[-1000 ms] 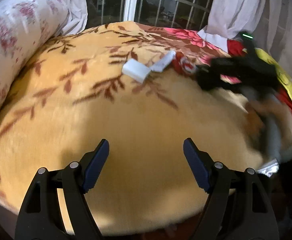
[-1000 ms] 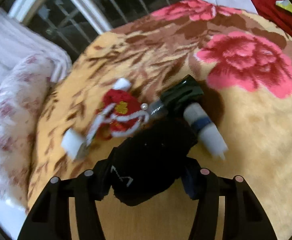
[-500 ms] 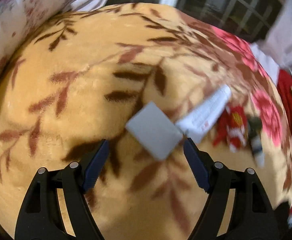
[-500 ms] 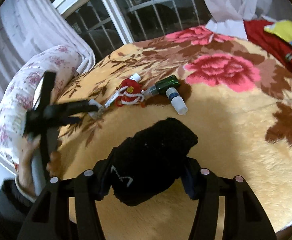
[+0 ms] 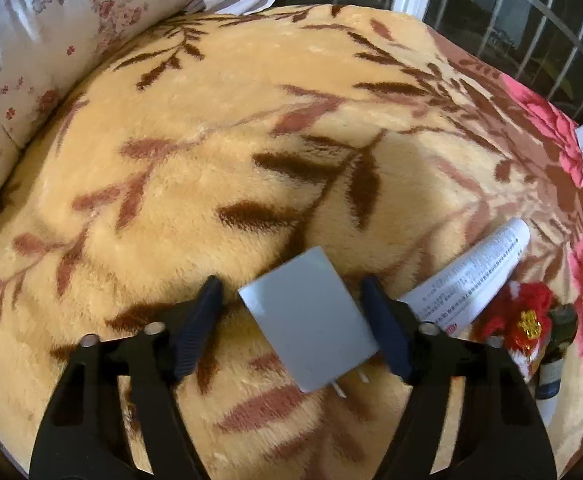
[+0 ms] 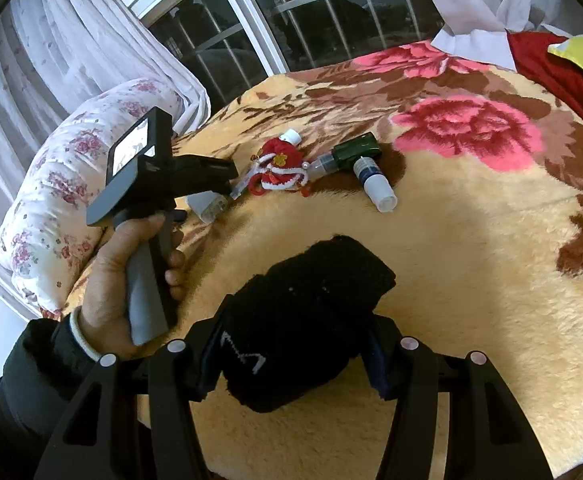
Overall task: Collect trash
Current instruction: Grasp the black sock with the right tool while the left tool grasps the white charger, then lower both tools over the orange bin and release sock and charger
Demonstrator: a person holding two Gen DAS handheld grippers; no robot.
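Observation:
In the left wrist view my left gripper (image 5: pixel 291 300) is open, its jaws on either side of a small white plug-like block (image 5: pixel 309 322) lying on the yellow floral blanket (image 5: pixel 211 80). A white printed tube (image 5: pixel 471 280) lies just right of it, beside a red ornament (image 5: pixel 527 312). In the right wrist view my right gripper (image 6: pixel 291 344) is shut on a rolled black sock (image 6: pixel 303 320). The left gripper (image 6: pixel 207 176) shows there too, over the block (image 6: pixel 207 206).
A red ornament (image 6: pixel 279 166), a dark green bottle (image 6: pixel 355 154) and a white vial (image 6: pixel 375 188) lie together on the blanket. A floral pillow (image 6: pixel 63 184) lies at the left edge. Red and yellow cloth (image 6: pixel 563 64) sits at the far right. A barred window (image 6: pixel 311 12) is behind.
My left gripper has moved forward and down until the white block sits between its open jaws. My right gripper has pulled back from the small items, still holding the sock.

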